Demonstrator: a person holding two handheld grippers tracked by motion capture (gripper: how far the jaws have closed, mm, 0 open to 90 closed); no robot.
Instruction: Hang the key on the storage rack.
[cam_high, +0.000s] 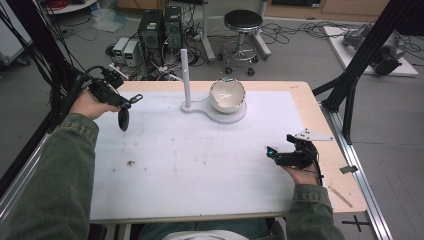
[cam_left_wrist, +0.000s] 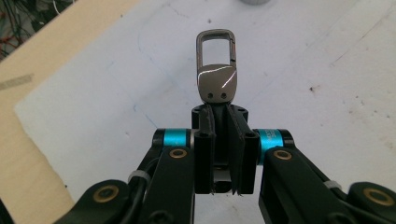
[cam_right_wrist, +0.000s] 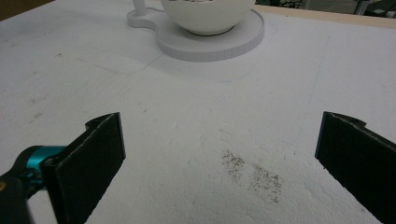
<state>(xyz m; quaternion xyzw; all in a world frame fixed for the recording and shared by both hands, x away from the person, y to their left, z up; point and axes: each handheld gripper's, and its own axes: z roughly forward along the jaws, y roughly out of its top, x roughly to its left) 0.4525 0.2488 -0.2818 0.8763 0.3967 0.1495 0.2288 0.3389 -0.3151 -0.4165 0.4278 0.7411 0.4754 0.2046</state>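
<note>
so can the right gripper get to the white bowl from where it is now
Probably yes. The right gripper is open and holds nothing, and bare white table lies between it and the bowl on its stand. The left gripper, shut on a metal clasp, is off to the far side.

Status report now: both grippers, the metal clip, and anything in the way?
Left gripper shut on metal clip, held above table. Right gripper open, empty. Bowl on stand, nothing between.

Grey metal carabiner clip (cam_left_wrist: 216, 65) pinched by its base, loop pointing outward; dark tag (cam_high: 123, 120) dangling above the table's left side.
</note>
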